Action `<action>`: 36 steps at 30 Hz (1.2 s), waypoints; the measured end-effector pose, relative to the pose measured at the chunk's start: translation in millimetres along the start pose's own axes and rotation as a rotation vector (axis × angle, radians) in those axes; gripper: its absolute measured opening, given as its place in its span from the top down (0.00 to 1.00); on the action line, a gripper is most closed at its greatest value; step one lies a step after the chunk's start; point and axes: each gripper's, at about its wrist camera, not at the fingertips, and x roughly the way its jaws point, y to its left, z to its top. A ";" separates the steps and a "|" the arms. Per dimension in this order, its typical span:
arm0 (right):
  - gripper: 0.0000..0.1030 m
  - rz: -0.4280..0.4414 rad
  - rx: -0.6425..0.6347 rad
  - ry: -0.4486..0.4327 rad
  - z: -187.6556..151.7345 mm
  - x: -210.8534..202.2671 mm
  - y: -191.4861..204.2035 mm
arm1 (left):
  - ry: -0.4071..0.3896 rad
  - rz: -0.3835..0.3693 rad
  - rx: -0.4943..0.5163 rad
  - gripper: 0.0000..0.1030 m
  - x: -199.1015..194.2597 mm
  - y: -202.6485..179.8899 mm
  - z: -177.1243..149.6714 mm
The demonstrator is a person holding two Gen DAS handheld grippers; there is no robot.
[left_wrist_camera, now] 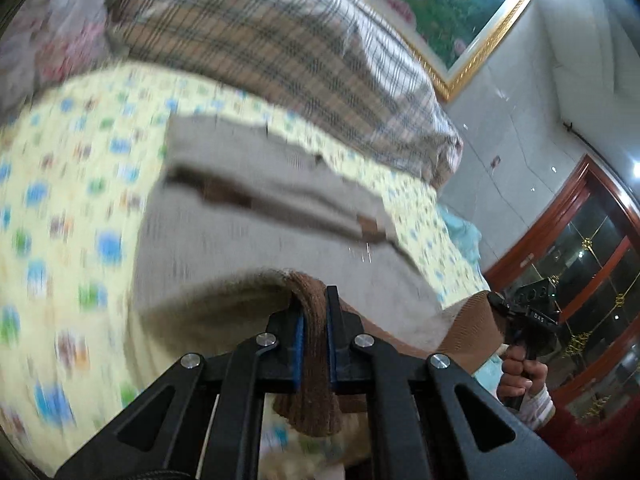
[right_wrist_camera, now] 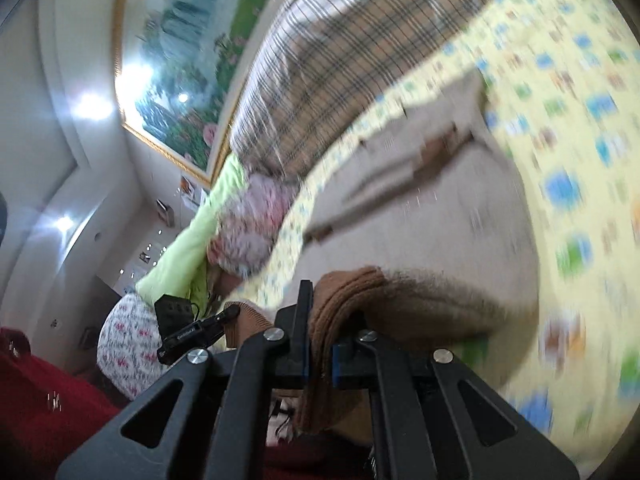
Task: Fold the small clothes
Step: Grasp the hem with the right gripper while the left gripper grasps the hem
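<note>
Both hems pinched, fold about to begin

Plainly, I was at the lifting step of the fold. My left gripper [left_wrist_camera: 315, 312] was clamped on the ribbed brown knit hem [left_wrist_camera: 316, 360] of the small beige knitted garment [left_wrist_camera: 248, 240], the blue pads pressing the band from both sides at the lower centre of the left view. My right gripper [right_wrist_camera: 320, 328] was likewise closed on the same brown ribbing [right_wrist_camera: 340, 300], low and central in the right view. In the left view I could also see that right gripper at the lower right, with my hand [left_wrist_camera: 520, 376] round its handle.

The rest of the garment lay across the middle of both frames on the pale yellow sheet printed with small blue and green shapes [left_wrist_camera: 60, 200], its sleeves already folded across the chest. Behind it, toward the top of the frame, was a checked brown and grey quilt [left_wrist_camera: 260, 40].

Next, I judged, both hems had to travel together toward the collar end and come down level, or the soft knit would sag between my grippers and crease crooked. The ribbing looked thick and stretchy, the body fuzzy and limp.
</note>
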 end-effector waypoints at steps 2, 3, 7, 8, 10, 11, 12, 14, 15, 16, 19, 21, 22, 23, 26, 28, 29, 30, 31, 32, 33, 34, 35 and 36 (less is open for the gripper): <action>0.92 -0.013 -0.019 -0.025 20.0 9.0 -2.0 | -0.022 0.001 0.010 0.94 11.1 1.7 22.4; 0.92 -0.020 -0.020 -0.041 34.4 17.0 -4.9 | -0.031 0.006 0.015 0.94 19.0 4.0 36.4; 0.92 -0.058 -0.028 -0.075 78.7 45.1 -13.1 | -0.061 0.034 0.015 0.94 43.3 15.5 76.0; 0.92 -0.067 -0.026 -0.084 91.5 55.3 -15.3 | -0.065 0.038 0.009 0.94 50.6 19.4 84.9; 0.92 -0.093 -0.026 -0.089 110.0 69.9 -21.5 | -0.070 0.051 -0.008 0.95 65.9 28.6 103.5; 0.92 -0.110 -0.024 -0.093 120.0 80.0 -24.8 | -0.068 0.066 -0.015 0.95 74.6 34.1 113.2; 0.92 -0.119 -0.022 -0.094 128.6 86.1 -27.9 | -0.066 0.076 -0.021 0.95 82.1 38.4 119.4; 0.92 -0.132 -0.006 -0.099 145.6 101.7 -37.0 | -0.063 0.081 -0.039 0.95 99.8 49.6 136.2; 0.92 -0.140 0.003 -0.106 155.5 110.7 -42.0 | -0.061 0.084 -0.044 0.95 104.7 53.4 141.3; 0.92 -0.140 0.008 -0.108 162.7 117.1 -45.9 | -0.059 0.090 -0.044 0.95 111.7 57.6 147.7; 0.92 -0.162 0.013 -0.108 182.7 134.8 -57.9 | -0.047 0.108 -0.050 0.95 136.0 71.2 167.7; 0.92 -0.165 0.023 -0.103 192.7 144.6 -66.7 | -0.043 0.111 -0.064 0.95 151.4 81.9 179.0; 0.92 -0.176 0.025 -0.100 198.8 151.4 -73.3 | -0.041 0.107 -0.074 0.95 158.4 86.8 184.1; 0.92 -0.186 0.028 -0.098 203.0 156.1 -78.5 | -0.038 0.108 -0.082 0.95 166.0 92.1 189.4; 0.92 -0.185 0.047 -0.098 214.5 168.5 -92.7 | -0.034 0.104 -0.106 0.95 184.2 104.5 201.5; 0.92 -0.198 0.055 -0.094 222.3 177.4 -102.8 | -0.018 0.123 -0.118 0.94 201.3 113.8 207.5; 0.92 -0.209 0.058 -0.087 225.4 182.8 -107.2 | -0.002 0.141 -0.121 0.94 210.1 117.8 208.6; 0.92 -0.237 0.055 -0.078 227.6 188.5 -111.9 | 0.016 0.164 -0.124 0.94 219.4 122.1 209.1; 0.92 -0.286 0.049 -0.063 229.2 195.8 -117.4 | 0.045 0.189 -0.133 0.94 231.4 129.2 207.8; 0.92 -0.332 0.042 -0.044 229.6 203.1 -123.3 | 0.073 0.207 -0.141 0.94 240.9 134.9 206.4; 0.91 -0.358 0.043 -0.035 229.3 207.2 -127.8 | 0.093 0.223 -0.147 0.92 247.8 139.1 205.4; 0.91 -0.392 0.055 -0.024 228.0 211.8 -134.7 | 0.120 0.239 -0.165 0.90 255.1 145.7 203.4; 0.91 -0.410 0.070 -0.012 227.0 215.2 -140.5 | 0.130 0.232 -0.181 0.90 256.9 149.4 202.7; 0.90 -0.414 0.090 -0.003 225.8 216.8 -146.6 | 0.126 0.210 -0.199 0.89 254.7 152.1 203.4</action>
